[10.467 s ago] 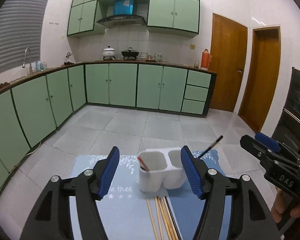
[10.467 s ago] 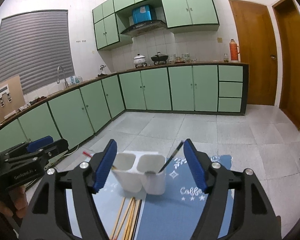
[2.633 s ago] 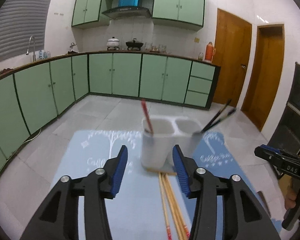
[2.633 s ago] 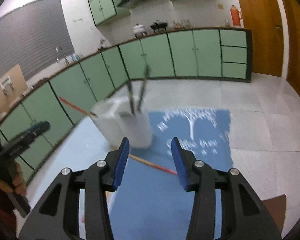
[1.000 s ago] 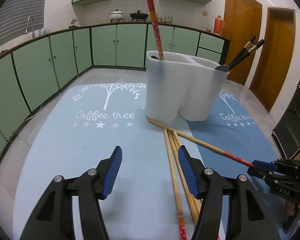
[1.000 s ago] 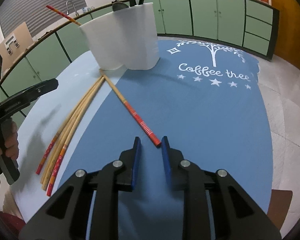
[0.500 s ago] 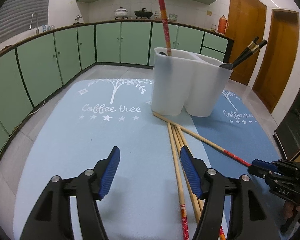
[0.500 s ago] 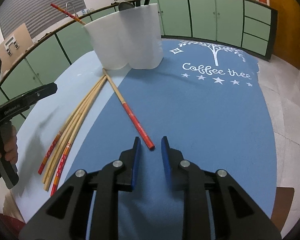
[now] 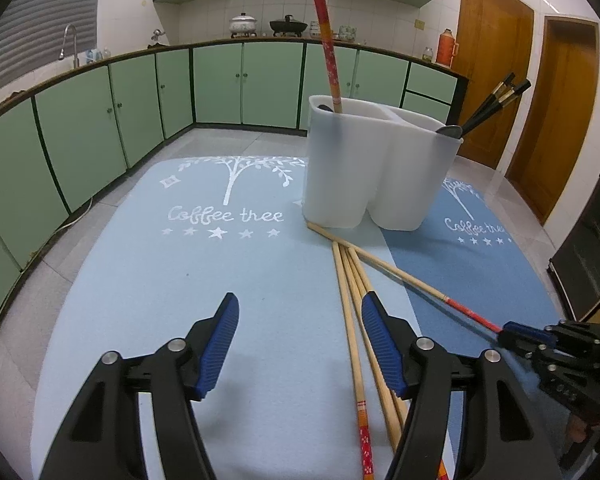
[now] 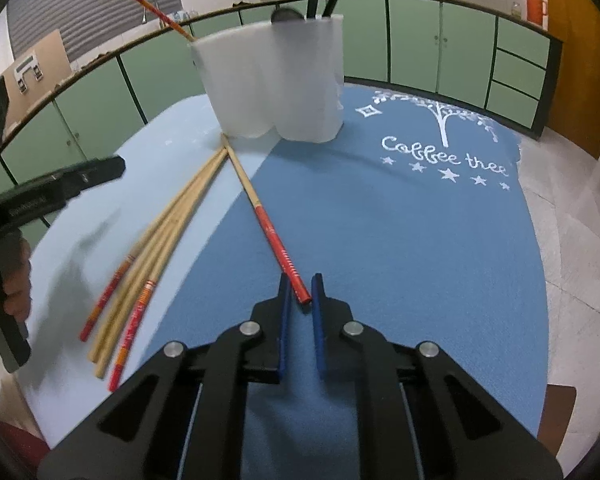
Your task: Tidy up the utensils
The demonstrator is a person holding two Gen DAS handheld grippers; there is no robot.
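A white two-compartment utensil holder (image 9: 376,164) (image 10: 272,80) stands on the blue mats. One red-topped chopstick (image 9: 327,44) stands in its left compartment, dark chopsticks (image 9: 496,98) in the right. Several wooden chopsticks (image 9: 356,320) (image 10: 156,240) lie in a bundle in front of it. One red-tipped chopstick (image 10: 268,224) (image 9: 420,284) lies apart, slanting across the mat seam. My right gripper (image 10: 300,296) is nearly closed around its red end, a small gap still showing; it also shows in the left wrist view (image 9: 512,330). My left gripper (image 9: 300,340) is open and empty, beside the bundle.
A light blue mat (image 9: 180,280) and a darker blue mat (image 10: 420,240) cover the round table. Green kitchen cabinets (image 9: 240,80) and wooden doors (image 9: 556,112) lie beyond. The table edge (image 10: 560,280) is near on the right.
My right gripper has moved forward so the red chopstick end now sits between its fingers. My left gripper has shifted slightly and stays open.
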